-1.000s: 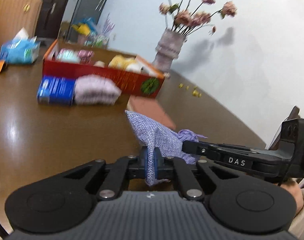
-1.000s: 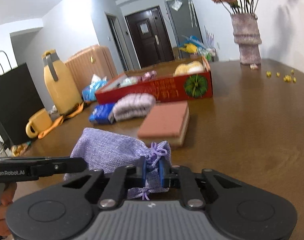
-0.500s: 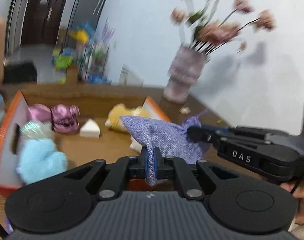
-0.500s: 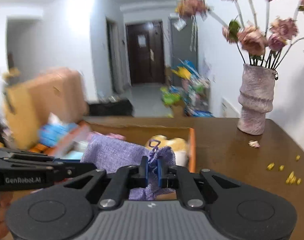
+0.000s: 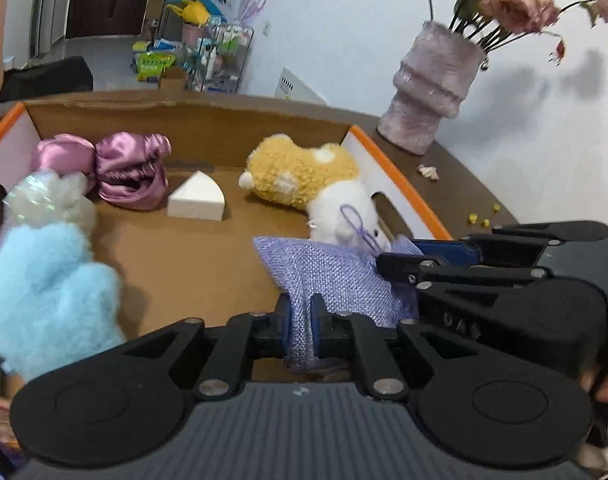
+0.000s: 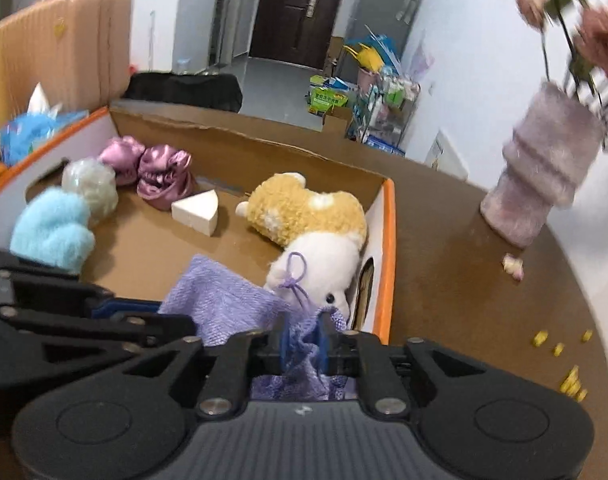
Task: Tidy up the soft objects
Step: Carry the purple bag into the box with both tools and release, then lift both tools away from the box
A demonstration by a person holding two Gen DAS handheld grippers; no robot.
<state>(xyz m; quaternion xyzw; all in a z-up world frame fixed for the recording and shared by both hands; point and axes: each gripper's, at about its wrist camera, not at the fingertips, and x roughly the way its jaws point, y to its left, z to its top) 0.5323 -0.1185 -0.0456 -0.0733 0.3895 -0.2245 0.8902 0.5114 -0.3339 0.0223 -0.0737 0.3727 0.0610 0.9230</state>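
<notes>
**Both grippers on lilac pouch above open box**

Left gripper [image 5: 301, 326] has its jaws opening, with one corner of the lilac mesh pouch [image 5: 336, 276] still pinched between the blue pads. Right gripper [image 6: 304, 344] has its jaws opening as well; the gathered drawstring end of the same pouch sits between its pads, and the fabric still fills the gap. The pouch spans the two grippers and hangs over the near right corner of the cardboard box [image 5: 400, 184], just in front of the plush toy [image 6: 304, 216], whose white head lies against the orange-edged right wall.

Box contents:
- a pale blue fluffy mitt [image 5: 43, 292] at the left, near side;
- a whitish tuft ball [image 6: 89, 186] behind the mitt, touching it;
- two pink satin pouches [image 5: 127, 172] toward the far left;
- a white wedge sponge [image 5: 197, 198] near the middle of the floor.

Beyond the box, to its right, a textured vase [image 5: 434, 84] with pink flowers stands on the brown table [image 6: 464, 300].
</notes>
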